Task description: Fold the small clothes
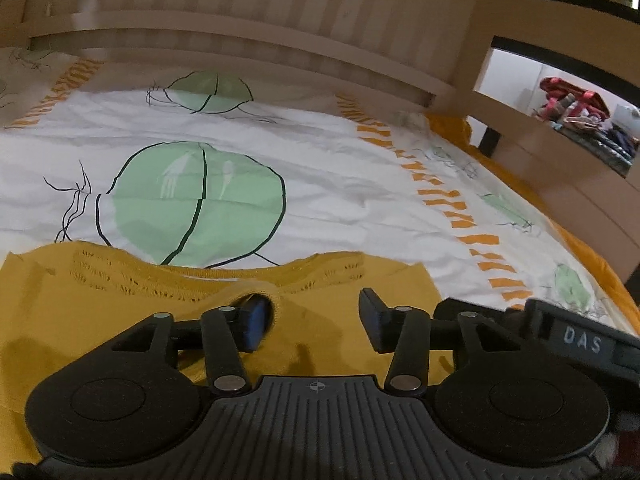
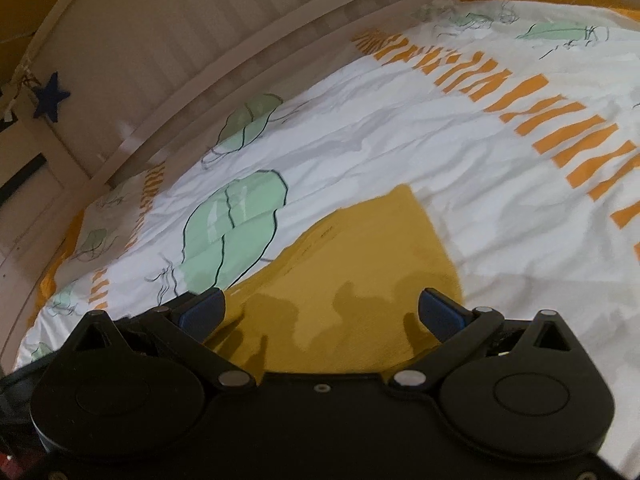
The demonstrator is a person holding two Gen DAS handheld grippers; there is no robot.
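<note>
Mustard-yellow knit garment [image 1: 120,320], small, with openwork rows along its far edge, lies flat on the bed's white duvet cover [image 1: 320,152] printed with pale green leaf shapes and orange dashed bands. In the left wrist view it fills the near foreground; in the right wrist view its squared corner reaches out onto the white cloth.

Left gripper [image 1: 310,320]: black, blue-padded fingers, jaws parted and no cloth clamped between them. A fold of the yellow knit curls over the tip of the left-hand finger [image 1: 254,320]; the other finger stands clear above the fabric.

Right gripper [image 2: 320,312]: jaws spread wide above the garment, nothing between the pads, finger shadows falling on the yellow cloth.

Writing: white letters "DAS" on a black label [image 1: 582,344] at the right edge of the left wrist view.

Surroundings: beige slatted bed frame [image 1: 248,4] behind the duvet; dark blue star [image 2: 51,97] hanging on it; heap of mixed coloured clothes [image 1: 580,120] on a ledge beyond.
</note>
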